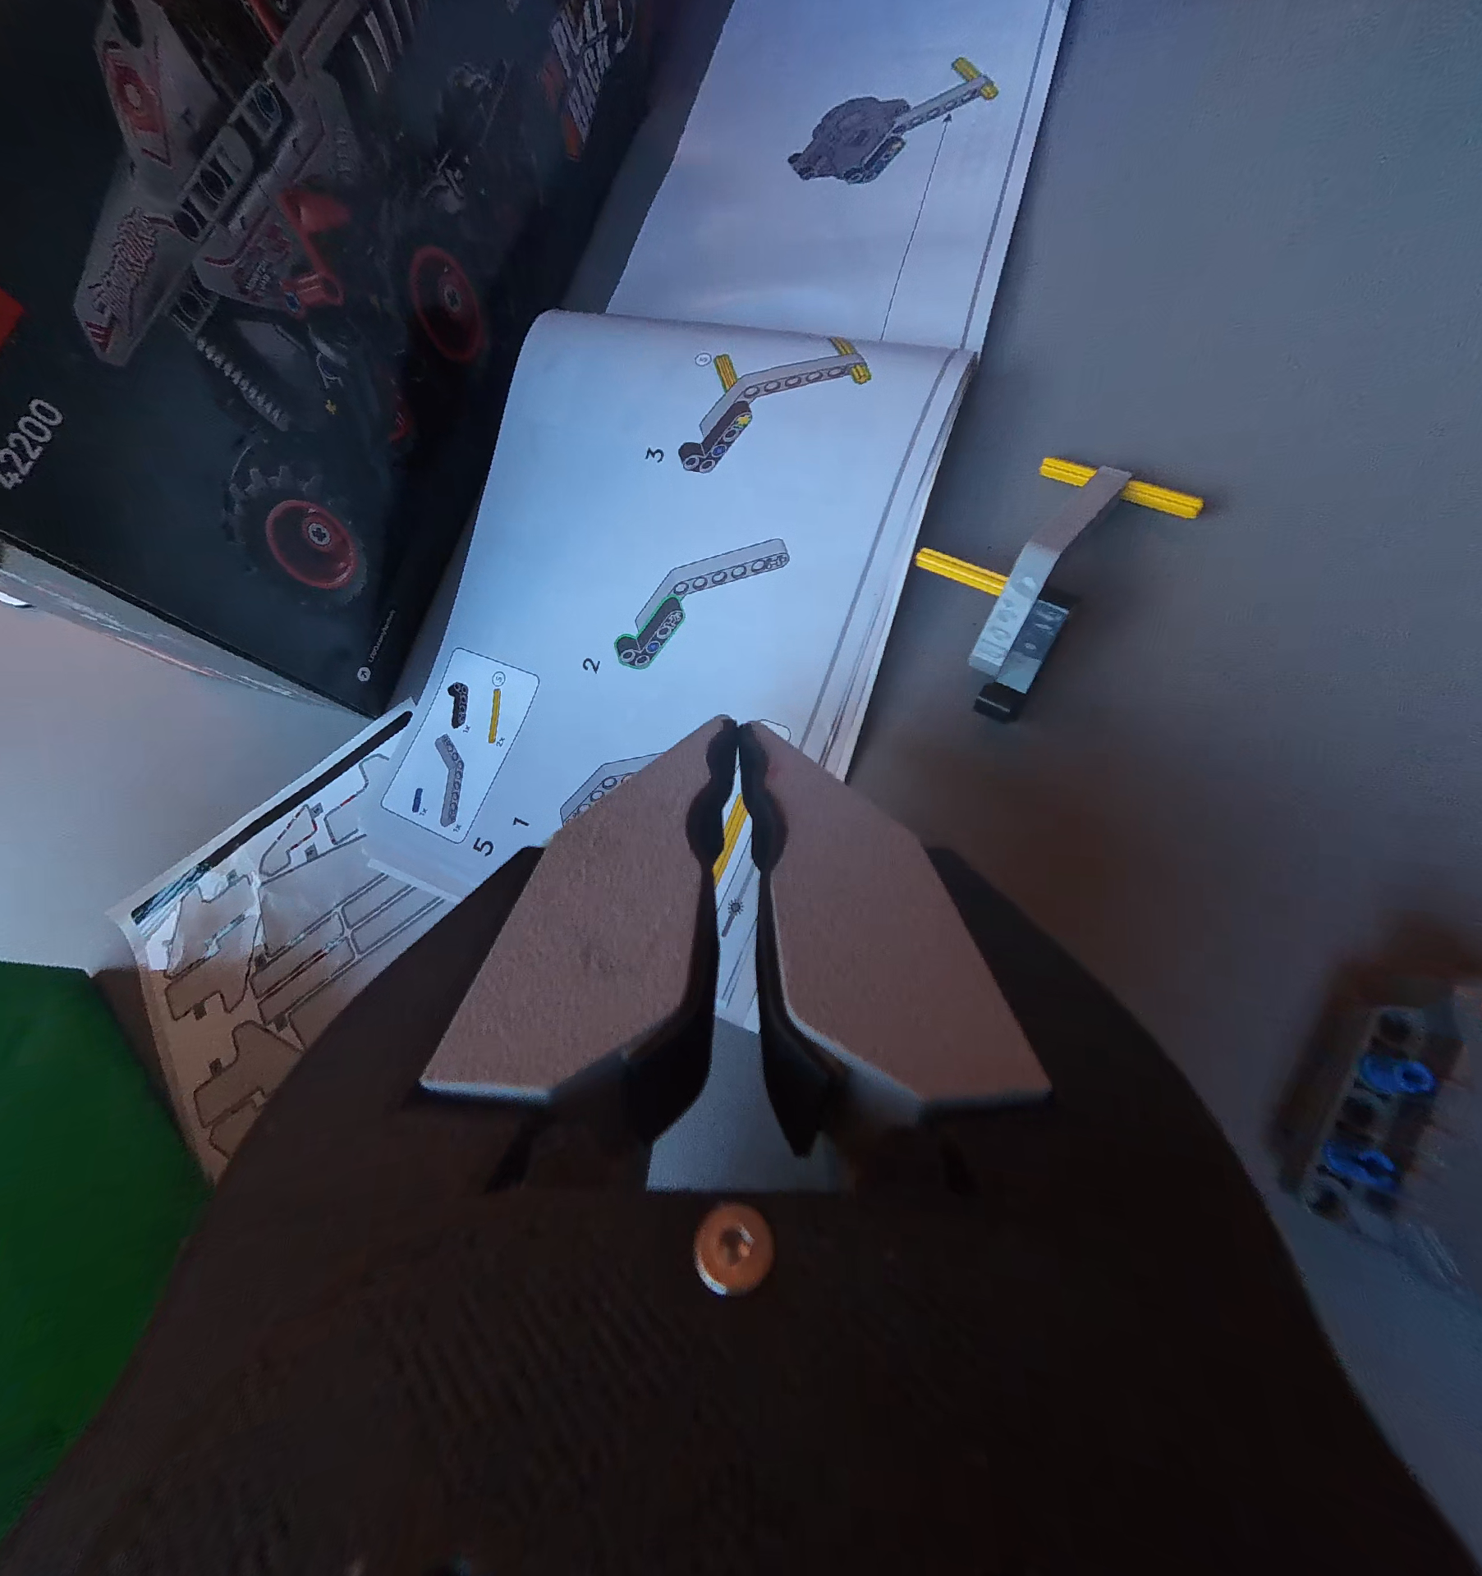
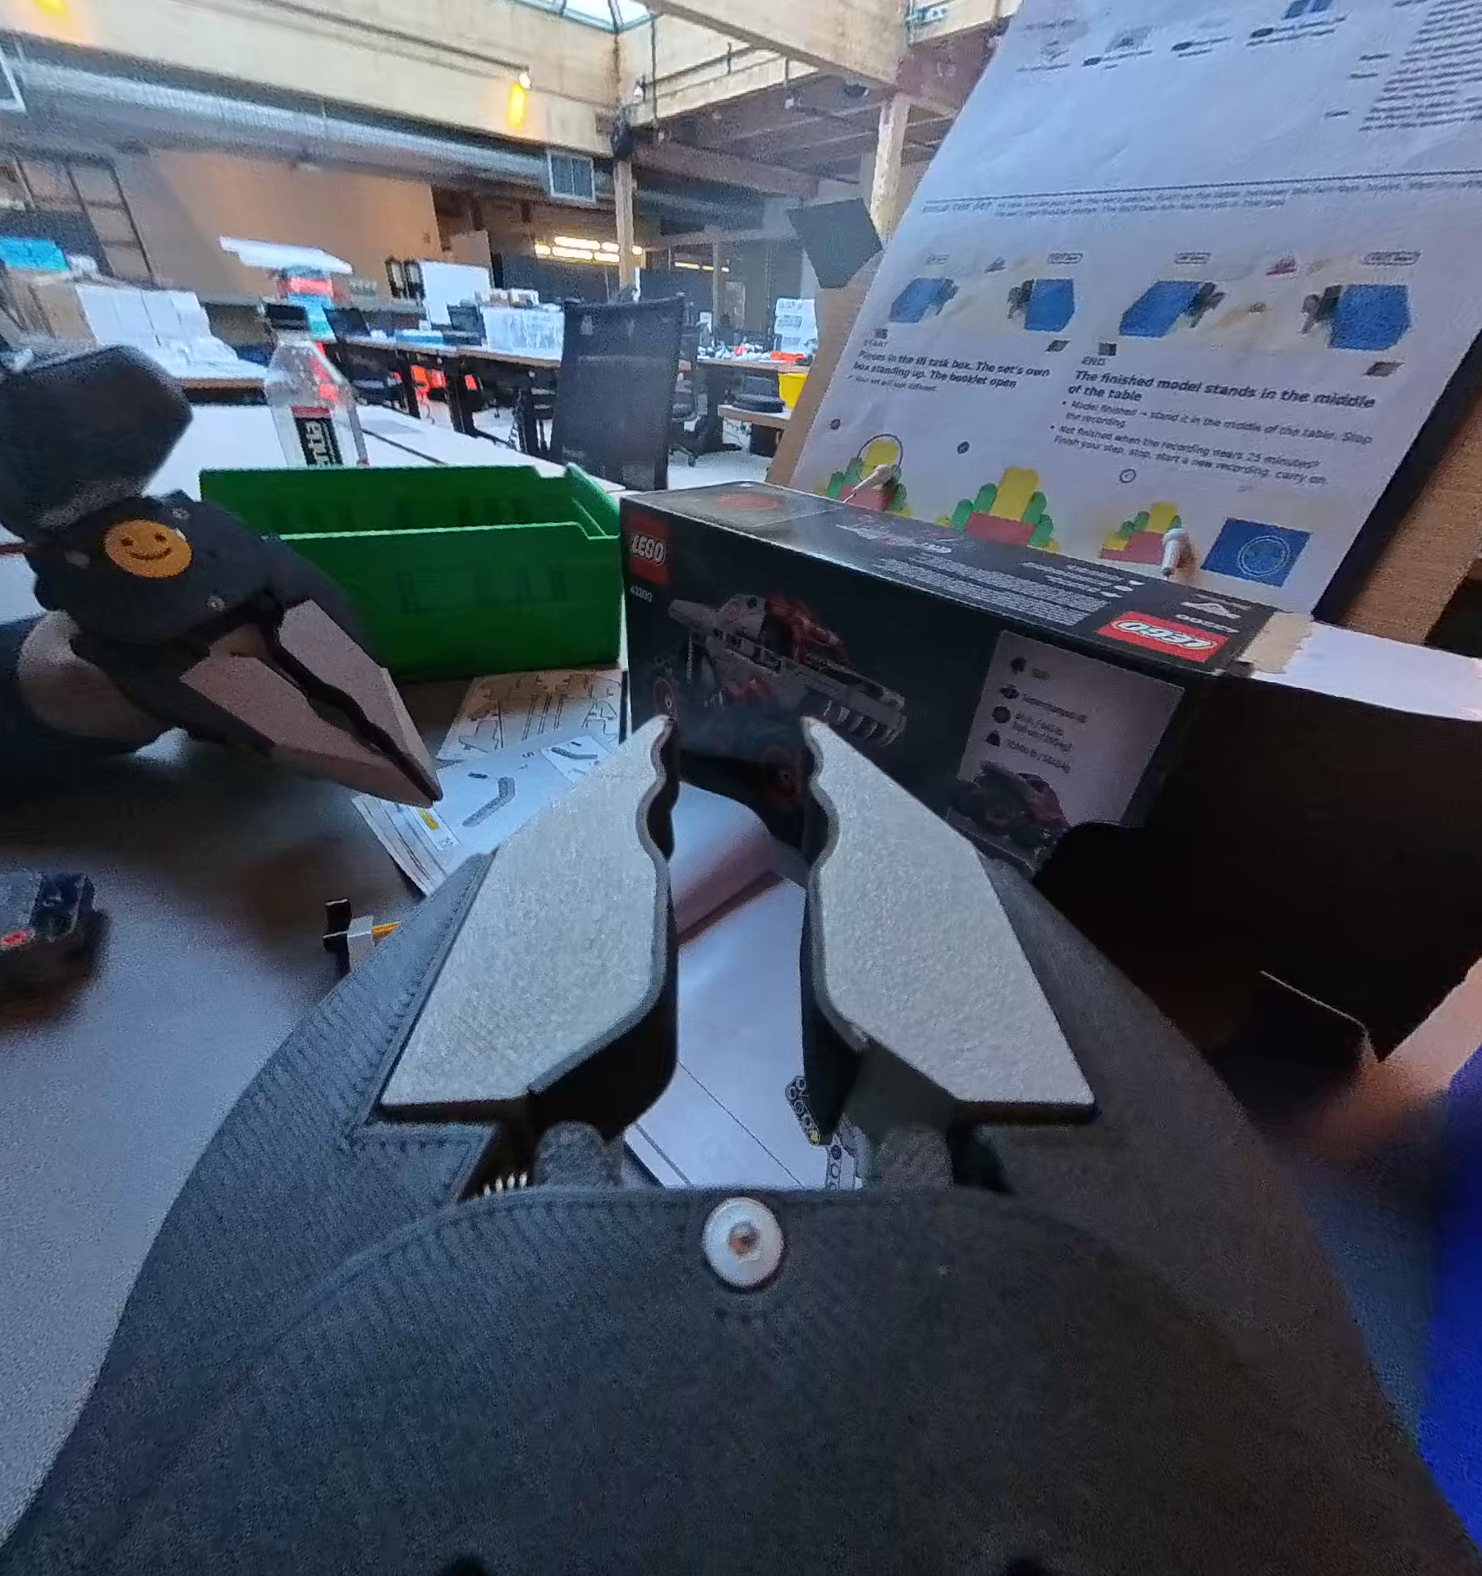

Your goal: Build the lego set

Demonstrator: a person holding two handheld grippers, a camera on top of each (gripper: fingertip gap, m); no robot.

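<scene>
Now closed left tongs (image 1: 737,725) over booklet (image 1: 694,512); grey-yellow assembly (image 1: 1036,588) right.

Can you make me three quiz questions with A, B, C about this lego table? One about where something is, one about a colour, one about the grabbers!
1. Where does the small grey beam assembly lie?
A. on the open instruction booklet
B. on the grey table beside the booklet
C. inside the green bin

2. What colour are the rods stuck through that assembly?
A. yellow
B. red
C. white

3. How do the two grippers stand?
A. both open
B. left open, right shut
C. left shut, right open

Answers:
1 B, it rests on the bare table just off the edge of the instruction booklet, away from the green bin.
2 A, both rods sticking out sideways are yellow.
3 C, the left gripper has its tips touching, while the right gripper shows a clear gap between its fingers.
</scene>
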